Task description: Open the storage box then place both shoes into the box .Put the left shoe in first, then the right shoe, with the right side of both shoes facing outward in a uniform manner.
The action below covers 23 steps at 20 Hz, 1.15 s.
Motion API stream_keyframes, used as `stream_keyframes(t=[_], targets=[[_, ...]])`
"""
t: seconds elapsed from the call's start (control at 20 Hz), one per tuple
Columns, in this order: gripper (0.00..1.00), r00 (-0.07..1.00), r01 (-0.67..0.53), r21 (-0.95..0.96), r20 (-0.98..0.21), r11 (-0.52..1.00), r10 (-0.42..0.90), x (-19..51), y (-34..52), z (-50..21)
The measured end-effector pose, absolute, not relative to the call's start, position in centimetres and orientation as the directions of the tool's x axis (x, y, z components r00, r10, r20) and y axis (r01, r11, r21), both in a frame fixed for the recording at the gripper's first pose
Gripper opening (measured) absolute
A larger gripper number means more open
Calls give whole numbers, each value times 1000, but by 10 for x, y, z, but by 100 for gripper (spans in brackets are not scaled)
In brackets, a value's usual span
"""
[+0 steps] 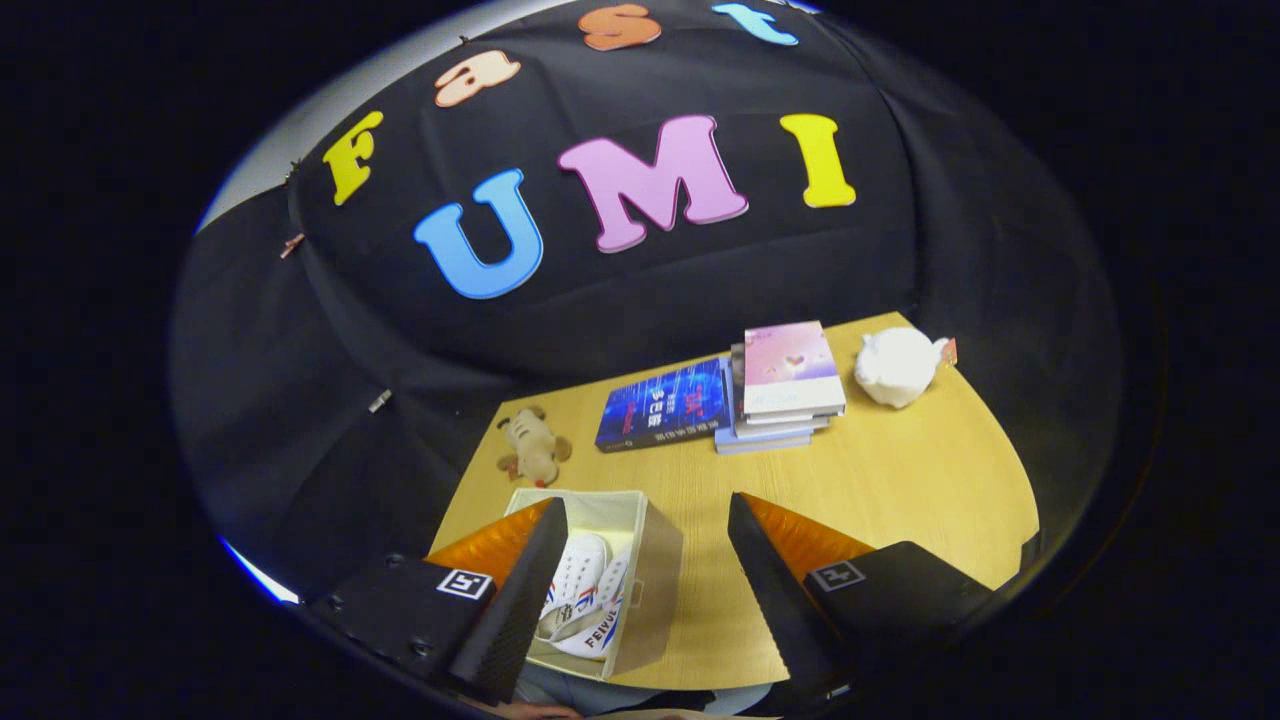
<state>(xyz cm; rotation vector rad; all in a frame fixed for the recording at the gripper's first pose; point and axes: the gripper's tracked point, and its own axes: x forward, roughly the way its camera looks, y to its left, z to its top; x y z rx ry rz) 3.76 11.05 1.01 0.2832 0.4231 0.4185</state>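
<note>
White fabric storage box (655, 590) sits open at lower centre of the frame, between the tool's (640, 570) fingers, nearer the left one. Both white shoes (585, 600) inside, packed side by side; "FEIYUE" print readable on one. Tool fingers spread apart, gripping nothing. Upper right on the wooden bench (900, 470): stacked books (785, 385), white teapot (897, 366). Plush toy (533, 446) above the box.

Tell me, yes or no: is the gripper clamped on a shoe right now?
No: the gripper is open with bare wooden table between its fingers, while the white shoes lie inside the storage box.
</note>
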Motion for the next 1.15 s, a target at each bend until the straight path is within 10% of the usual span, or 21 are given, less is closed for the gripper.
stream_keyframes(t=[0.6,1.15], targets=[[98,935,-294,18,211,956,284,56,-27,131],[98,973,-191,23,140,981,186,59,-28,97]])
